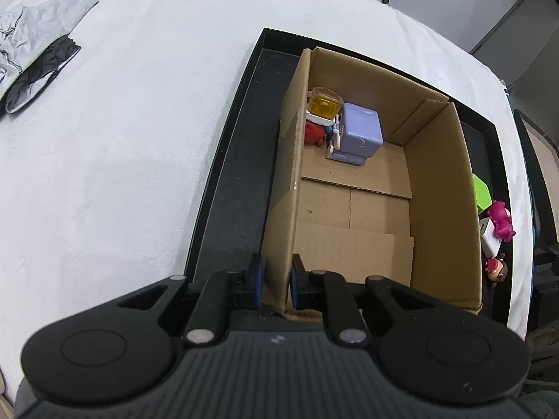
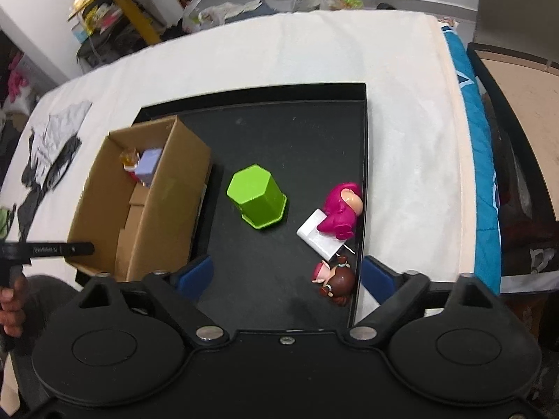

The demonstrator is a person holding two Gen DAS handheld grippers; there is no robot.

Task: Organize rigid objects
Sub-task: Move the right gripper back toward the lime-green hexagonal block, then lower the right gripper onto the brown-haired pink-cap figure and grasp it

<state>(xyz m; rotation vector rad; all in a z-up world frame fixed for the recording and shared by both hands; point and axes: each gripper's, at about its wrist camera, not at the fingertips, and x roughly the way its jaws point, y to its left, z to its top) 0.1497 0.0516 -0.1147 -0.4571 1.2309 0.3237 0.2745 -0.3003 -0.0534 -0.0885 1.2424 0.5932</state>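
Note:
A cardboard box (image 1: 440, 209) stands in a black tray (image 1: 241, 174). My left gripper (image 1: 277, 279) is shut on the box's near left wall. In the box's far corner lie a purple cube (image 1: 360, 129), a clear yellow cup (image 1: 323, 103) and a red figure (image 1: 314, 132). My right gripper (image 2: 286, 277) hangs open over the tray (image 2: 279, 122) with nothing between its pads. Ahead of it are an upturned green hexagonal cup (image 2: 256, 200), a pink figure (image 2: 340, 209) leaning on a white block (image 2: 319, 239), and a brown-haired doll (image 2: 333, 279) near the right pad.
The tray lies on a white cover (image 1: 122, 139). Grey and black clothes (image 1: 31, 52) lie at its far left. A blue cloth (image 2: 482, 174) runs along the right edge. A person's hand (image 2: 12, 310) is at the left. Clutter covers the floor beyond.

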